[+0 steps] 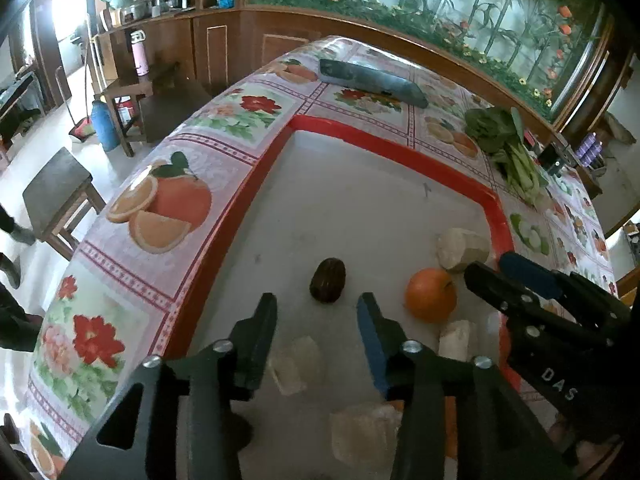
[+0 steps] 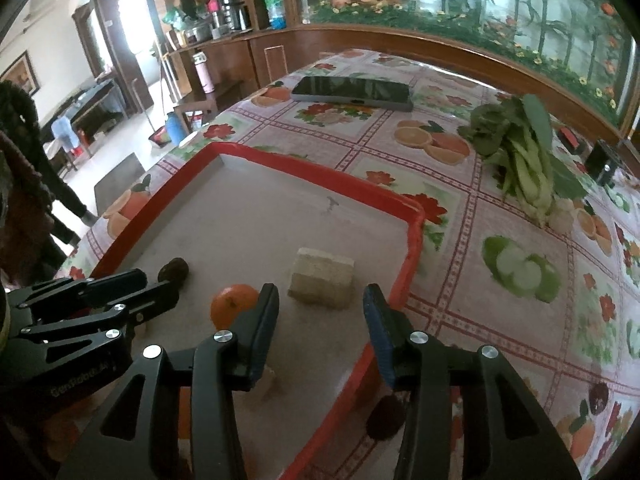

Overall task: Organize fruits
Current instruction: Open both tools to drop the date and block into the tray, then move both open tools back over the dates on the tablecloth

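Note:
A red-rimmed tray (image 1: pixel 384 144) with a grey floor holds a dark brown date-like fruit (image 1: pixel 328 285), an orange (image 1: pixel 430 295) and several pale cut chunks (image 1: pixel 462 249). My left gripper (image 1: pixel 317 312) is open and empty, just short of the dark fruit. In the right wrist view the tray (image 2: pixel 320 174) holds the orange (image 2: pixel 233 304), the dark fruit (image 2: pixel 173 271) and a pale block (image 2: pixel 323 278). My right gripper (image 2: pixel 321 312) is open and empty, just short of the block. Another dark fruit (image 2: pixel 386 416) lies outside the tray, under my right finger.
A dark phone (image 2: pixel 352 93) lies at the far end of the fruit-print tablecloth (image 2: pixel 500 312). A bunch of leafy greens (image 2: pixel 524 152) lies to the right. Wooden stools (image 1: pixel 60 196) stand left of the table. My right gripper shows in the left view (image 1: pixel 552 304).

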{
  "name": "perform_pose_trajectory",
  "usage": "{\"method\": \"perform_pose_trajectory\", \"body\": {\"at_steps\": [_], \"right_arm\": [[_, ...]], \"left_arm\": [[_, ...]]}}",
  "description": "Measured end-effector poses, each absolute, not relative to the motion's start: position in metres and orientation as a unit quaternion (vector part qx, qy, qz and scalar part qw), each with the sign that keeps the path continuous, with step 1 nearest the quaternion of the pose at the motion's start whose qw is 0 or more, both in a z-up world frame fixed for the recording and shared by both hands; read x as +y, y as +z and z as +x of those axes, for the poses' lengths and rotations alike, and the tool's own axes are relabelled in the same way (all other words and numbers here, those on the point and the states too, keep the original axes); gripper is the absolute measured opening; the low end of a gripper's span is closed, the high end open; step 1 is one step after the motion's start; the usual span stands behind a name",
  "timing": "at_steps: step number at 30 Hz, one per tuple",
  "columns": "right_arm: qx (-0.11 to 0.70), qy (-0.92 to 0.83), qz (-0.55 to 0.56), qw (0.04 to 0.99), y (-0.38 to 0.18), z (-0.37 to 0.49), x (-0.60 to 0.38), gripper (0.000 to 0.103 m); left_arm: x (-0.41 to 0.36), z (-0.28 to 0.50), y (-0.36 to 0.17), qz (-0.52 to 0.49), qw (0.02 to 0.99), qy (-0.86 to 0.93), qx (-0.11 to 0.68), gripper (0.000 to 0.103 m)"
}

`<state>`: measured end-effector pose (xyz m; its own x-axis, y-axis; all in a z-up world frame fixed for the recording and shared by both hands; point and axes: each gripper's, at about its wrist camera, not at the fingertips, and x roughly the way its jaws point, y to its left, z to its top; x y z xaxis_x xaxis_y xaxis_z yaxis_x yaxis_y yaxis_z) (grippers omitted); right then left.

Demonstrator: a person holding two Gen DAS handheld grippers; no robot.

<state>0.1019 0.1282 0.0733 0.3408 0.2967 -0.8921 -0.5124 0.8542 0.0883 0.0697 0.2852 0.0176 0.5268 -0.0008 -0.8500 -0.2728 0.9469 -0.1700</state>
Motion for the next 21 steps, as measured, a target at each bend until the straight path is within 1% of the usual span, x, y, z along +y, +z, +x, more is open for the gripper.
{"method": "perform_pose_trajectory", "body": {"at_steps": [3,5,12,14,17,21], "right_arm": [[0.515,0.249,-0.101,0.814,0.081,0.094,0.124,0.043],[0.513,0.250,-0.101,0.815,0.085,0.089,0.122,0.043],[0.514,0.241,-0.097,0.817,0.098,0.068,0.103,0.046],[0.515,0.238,-0.095,0.818,0.101,0.061,0.093,0.047],[0.518,0.233,-0.094,0.818,0.104,0.049,0.078,0.049],[0.522,0.226,-0.092,0.818,0.104,0.031,0.053,0.050]], "left_arm": [[0.283,0.063,0.022,-0.142,0.864,0.082,0.475,0.051],[0.280,0.059,0.024,-0.141,0.866,0.083,0.473,0.056],[0.267,0.044,0.035,-0.137,0.871,0.084,0.464,0.063],[0.260,0.039,0.039,-0.131,0.873,0.087,0.461,0.069],[0.248,0.033,0.043,-0.131,0.876,0.082,0.456,0.072],[0.222,0.030,0.048,-0.121,0.879,0.060,0.457,0.073]]}}
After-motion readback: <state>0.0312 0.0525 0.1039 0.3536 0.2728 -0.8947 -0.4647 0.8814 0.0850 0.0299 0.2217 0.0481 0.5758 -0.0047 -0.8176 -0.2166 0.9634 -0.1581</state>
